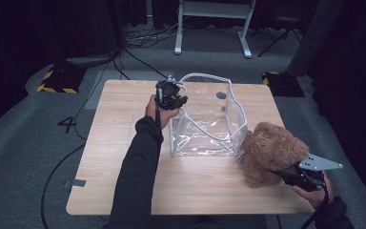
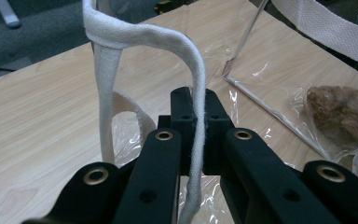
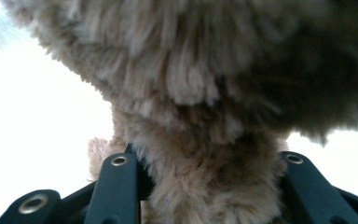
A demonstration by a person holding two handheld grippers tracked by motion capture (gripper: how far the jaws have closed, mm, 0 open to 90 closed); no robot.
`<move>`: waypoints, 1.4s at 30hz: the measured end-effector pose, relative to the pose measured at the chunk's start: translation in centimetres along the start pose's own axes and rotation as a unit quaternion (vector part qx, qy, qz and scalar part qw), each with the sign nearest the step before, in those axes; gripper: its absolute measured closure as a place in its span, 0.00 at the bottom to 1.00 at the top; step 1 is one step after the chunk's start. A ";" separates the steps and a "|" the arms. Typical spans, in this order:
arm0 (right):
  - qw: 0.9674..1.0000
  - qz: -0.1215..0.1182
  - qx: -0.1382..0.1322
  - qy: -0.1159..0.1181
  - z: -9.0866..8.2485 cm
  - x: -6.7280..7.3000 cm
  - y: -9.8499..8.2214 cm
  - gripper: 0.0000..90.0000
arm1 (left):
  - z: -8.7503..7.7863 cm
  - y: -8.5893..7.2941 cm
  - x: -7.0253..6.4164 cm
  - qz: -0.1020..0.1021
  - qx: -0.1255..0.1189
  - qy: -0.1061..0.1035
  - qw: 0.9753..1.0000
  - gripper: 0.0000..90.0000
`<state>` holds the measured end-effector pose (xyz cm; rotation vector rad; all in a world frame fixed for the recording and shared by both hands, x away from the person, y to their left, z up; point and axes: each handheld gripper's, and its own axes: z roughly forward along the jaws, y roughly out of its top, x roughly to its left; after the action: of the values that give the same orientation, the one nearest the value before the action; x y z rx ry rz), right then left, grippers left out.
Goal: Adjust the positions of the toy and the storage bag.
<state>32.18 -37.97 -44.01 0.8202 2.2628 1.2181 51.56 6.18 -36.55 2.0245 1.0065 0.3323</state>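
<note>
A clear plastic bag (image 1: 208,128) with white webbing handles stands open near the middle of the wooden table (image 1: 119,157). My left gripper (image 1: 171,94) is at the bag's near-left top edge, shut on one white handle strap (image 2: 196,93), which runs up between the jaws and loops over to the left. A brown fluffy plush toy (image 1: 270,151) rests against the bag's right side. My right gripper (image 1: 301,177) is shut on the plush toy's fur (image 3: 209,186), which bulges between the two jaws. Through the clear bag wall the plush toy (image 2: 342,112) shows at the right.
The table's front edge runs close to both forearms. Grey carpet surrounds the table, with cables (image 1: 57,167) on the floor at left. A white desk frame (image 1: 212,24) stands at the back, and yellow-black striped bases (image 1: 57,83) sit beyond the table's far corners.
</note>
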 end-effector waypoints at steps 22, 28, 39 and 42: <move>1.000 0.013 -0.004 -0.002 0.2 -0.4 -0.4 0.55 | -6.4 -2.5 -0.4 0.021 -0.086 0.018 0.996 0.40; 1.000 0.014 -0.002 0.001 0.2 -0.5 -0.3 0.47 | -9.3 -4.2 -0.7 0.036 -0.099 0.023 0.994 0.25; 0.999 0.030 -0.019 -0.007 0.2 -0.6 -0.1 0.21 | -10.1 -11.2 -1.8 0.076 -0.049 0.038 0.995 0.18; 0.999 0.037 -0.029 -0.010 0.2 -0.6 0.2 0.18 | -9.8 -12.8 -2.2 0.084 -0.036 0.036 0.995 0.18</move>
<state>32.81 -38.23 -43.88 0.8983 2.1877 1.2977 37.98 14.33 -40.14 2.0482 0.8564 0.5270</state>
